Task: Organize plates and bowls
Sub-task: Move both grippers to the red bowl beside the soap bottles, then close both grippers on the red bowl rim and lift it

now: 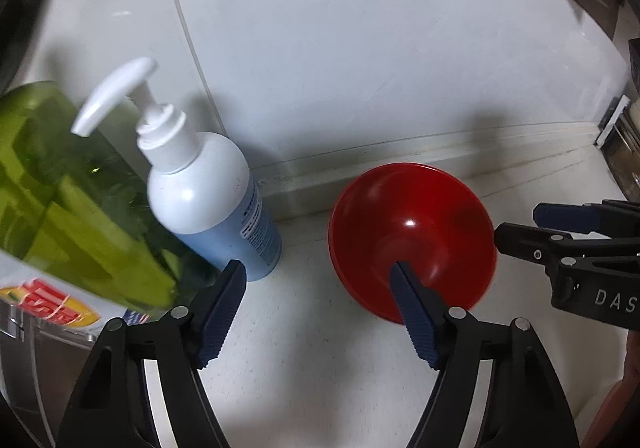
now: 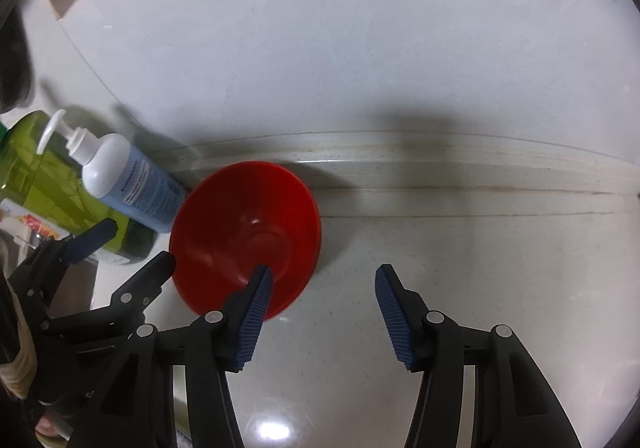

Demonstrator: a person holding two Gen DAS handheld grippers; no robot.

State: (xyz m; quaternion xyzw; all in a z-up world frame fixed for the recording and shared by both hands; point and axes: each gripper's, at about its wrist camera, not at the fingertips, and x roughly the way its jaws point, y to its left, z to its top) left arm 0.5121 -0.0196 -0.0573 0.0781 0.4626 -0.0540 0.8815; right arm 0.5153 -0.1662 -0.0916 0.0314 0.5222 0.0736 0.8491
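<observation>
While both grippers hang over the pale countertop [image 2: 460, 288], the red bowl [image 1: 412, 232] sits upright near the back edge, close to the raised ledge under the white wall [image 1: 360, 47]; the left gripper [image 1: 320, 272] is spread wide with nothing between its fingers, its right blue pad reaching over the bowl's near rim; whether it touches the rim I cannot tell; the right gripper [image 2: 324, 276] is equally wide apart and empty, its left pad overlapping the bowl's near rim from the other side; just left of the bowl stands a white pump bottle [image 1: 208, 191] with a blue label, and beside that a green bottle [image 1: 60, 175], blurred at the frame's edge.
</observation>
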